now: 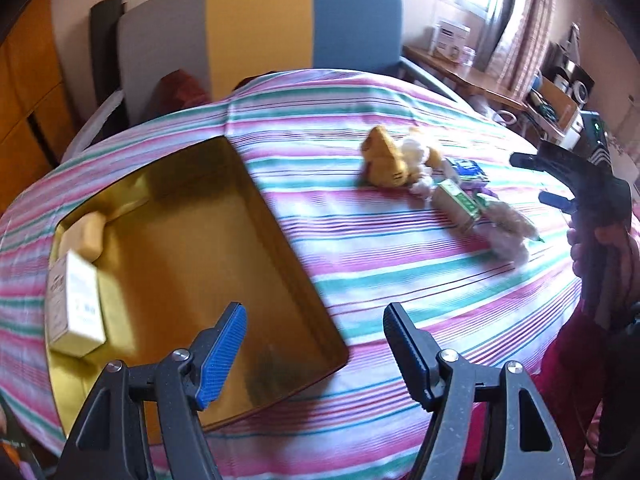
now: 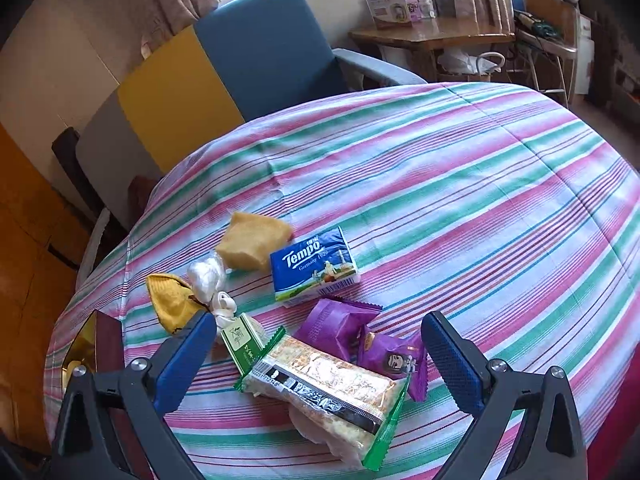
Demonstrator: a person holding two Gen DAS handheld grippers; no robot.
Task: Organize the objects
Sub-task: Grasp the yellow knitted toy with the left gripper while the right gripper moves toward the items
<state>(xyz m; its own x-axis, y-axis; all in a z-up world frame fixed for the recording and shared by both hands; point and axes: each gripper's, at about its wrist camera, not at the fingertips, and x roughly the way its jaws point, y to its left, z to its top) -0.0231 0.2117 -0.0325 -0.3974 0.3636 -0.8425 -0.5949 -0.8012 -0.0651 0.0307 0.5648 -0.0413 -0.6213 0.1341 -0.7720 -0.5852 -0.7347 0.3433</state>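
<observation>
A gold tin [image 1: 224, 264] lies open on the striped cloth at the left, with a white box [image 1: 76, 300] and a pale yellow block [image 1: 90, 232] at its left end. My left gripper [image 1: 316, 320] hangs open over the tin's right edge, nothing between its fingers. My right gripper [image 2: 320, 332] is open above a pile of items. A cracker pack in a green-edged wrapper [image 2: 332, 392] and two purple packets [image 2: 340, 328] lie between its fingers, and the pads are clear of them. Beyond lie a blue Tempo tissue pack [image 2: 314, 266], a yellow spongy piece [image 2: 252, 244], a yellow fabric item [image 2: 172, 300] and a white wrapped sweet [image 2: 208, 276].
The striped cloth [image 2: 460, 184] covers a round table. A blue, yellow and grey chair [image 2: 264, 52] stands behind it. A wooden side table [image 2: 432, 36] with boxes is at the back right. A hand holds the right gripper [image 1: 534, 178] at the right of the left wrist view.
</observation>
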